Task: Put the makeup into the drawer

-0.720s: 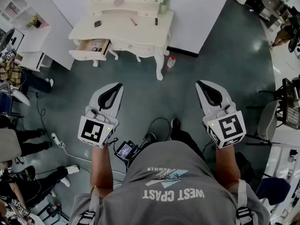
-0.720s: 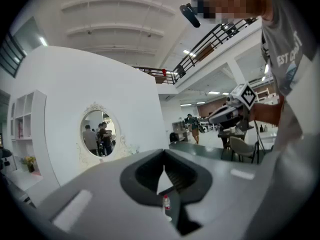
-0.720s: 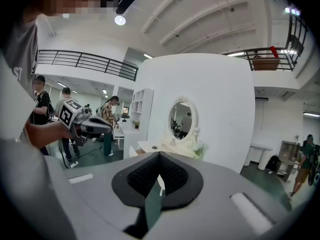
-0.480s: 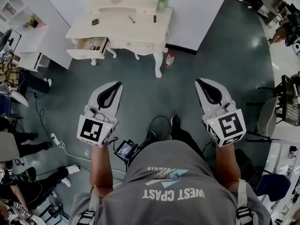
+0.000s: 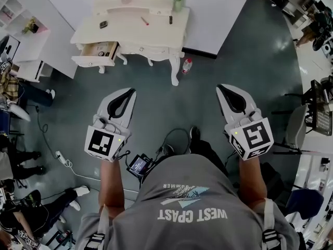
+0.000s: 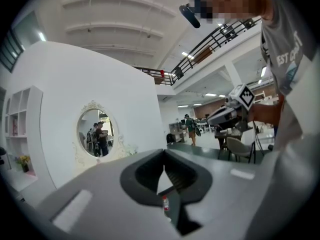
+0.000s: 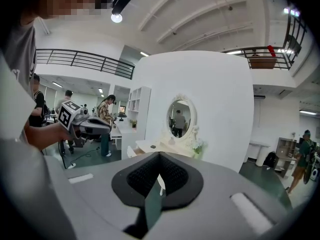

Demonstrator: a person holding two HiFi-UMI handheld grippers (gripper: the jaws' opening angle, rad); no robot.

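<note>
A cream dressing table (image 5: 156, 33) stands by the far wall in the head view. On its top lie a dark compact (image 5: 103, 24), a red stick (image 5: 144, 21) and a small dark tube (image 5: 170, 20). Its left drawer (image 5: 99, 50) is pulled open, with small items inside. Both grippers hang in mid-air well short of the table, above the dark floor. My left gripper (image 5: 130, 91) is shut and holds nothing. My right gripper (image 5: 220, 87) is shut and empty too. The right gripper view shows the table (image 7: 150, 146) and its oval mirror (image 7: 180, 118) beyond the closed jaws.
A small bottle with a red label (image 5: 186, 65) stands on the floor by the table's right front leg. White shelves (image 5: 21, 30) sit left of the table. People sit at the left edge (image 5: 15, 155). A cable and device (image 5: 139, 164) hang near my legs.
The dressing table has drifted slightly up and left in the head view. Both grippers keep the same pose, shut and empty.
</note>
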